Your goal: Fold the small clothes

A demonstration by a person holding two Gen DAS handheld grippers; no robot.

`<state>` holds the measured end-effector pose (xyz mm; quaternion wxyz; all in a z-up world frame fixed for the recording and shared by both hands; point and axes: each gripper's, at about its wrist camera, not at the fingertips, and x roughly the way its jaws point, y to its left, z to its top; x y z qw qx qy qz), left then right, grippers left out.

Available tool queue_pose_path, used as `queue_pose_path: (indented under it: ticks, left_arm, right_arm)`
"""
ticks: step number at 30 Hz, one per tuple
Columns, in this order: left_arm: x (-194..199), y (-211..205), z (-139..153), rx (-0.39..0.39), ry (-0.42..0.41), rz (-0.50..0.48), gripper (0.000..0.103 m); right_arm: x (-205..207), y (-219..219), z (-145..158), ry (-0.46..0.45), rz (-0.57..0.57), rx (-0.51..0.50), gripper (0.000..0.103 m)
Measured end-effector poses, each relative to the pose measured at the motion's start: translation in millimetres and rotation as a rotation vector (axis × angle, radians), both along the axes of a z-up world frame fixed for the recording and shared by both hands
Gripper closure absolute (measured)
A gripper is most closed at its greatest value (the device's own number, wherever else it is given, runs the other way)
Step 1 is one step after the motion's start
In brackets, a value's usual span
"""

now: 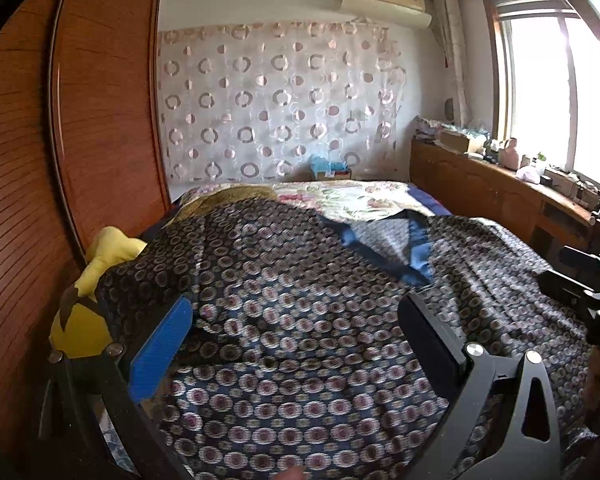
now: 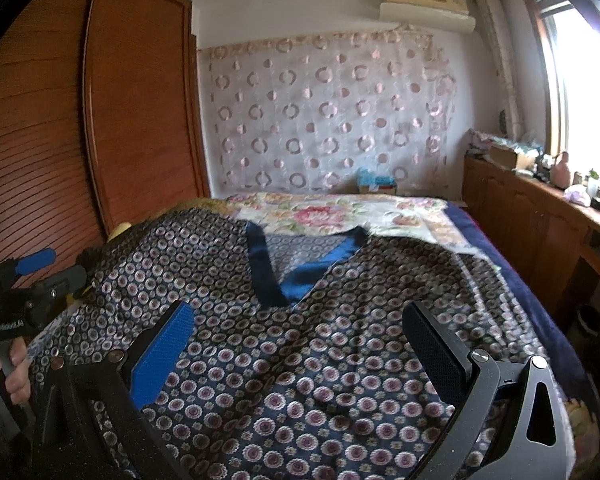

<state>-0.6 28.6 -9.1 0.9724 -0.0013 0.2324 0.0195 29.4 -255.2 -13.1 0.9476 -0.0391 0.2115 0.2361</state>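
The left gripper [image 1: 296,332] and right gripper [image 2: 300,340] both gape wide with nothing between their fingers, hovering over the patterned garment [image 2: 300,360], which lies spread on the bed [image 2: 520,280], blue collar [image 2: 268,268] uppermost, near a yellow toy [image 1: 96,280]

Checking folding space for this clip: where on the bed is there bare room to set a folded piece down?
The patterned garment covers most of the near bed. Free: the floral quilt between the garment's blue collar and the curtained wall, and a navy strip beside the wooden cabinets. Crowded: the yellow plush toy by the wardrobe, and the cluttered cabinet top.
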Motion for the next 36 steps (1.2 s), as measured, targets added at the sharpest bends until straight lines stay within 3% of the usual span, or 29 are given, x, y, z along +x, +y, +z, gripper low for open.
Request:
queue_pose_path:
  ticks: [17,24,27,31,33,36]
  left_arm:
    - [17,66,-32,0.019,0.125,0.045,0.0]
    - [24,103,-46,0.017,0.191,0.052,0.009]
    - [29,116,-53,0.011,0.224,0.058,0.021]
    - [35,128,-57,0.012,0.247,0.057,0.026]
    - [40,132,-57,0.002,0.252,0.054,0.034]
    - [48,132,-59,0.04,0.269,0.051,0.038]
  right_arm:
    - [16,29,-4,0.041,0.123,-0.08,0.0]
    - [23,40,-2,0.044,0.163,-0.104,0.0]
    - [24,45,-3,0.049,0.178,-0.105,0.0]
    - [25,51,-5,0.056,0.197,-0.12,0.0]
    - [25,53,-5,0.054,0.205,-0.127,0.0]
    - [25,56,-6,0.057,0.212,-0.132,0.0]
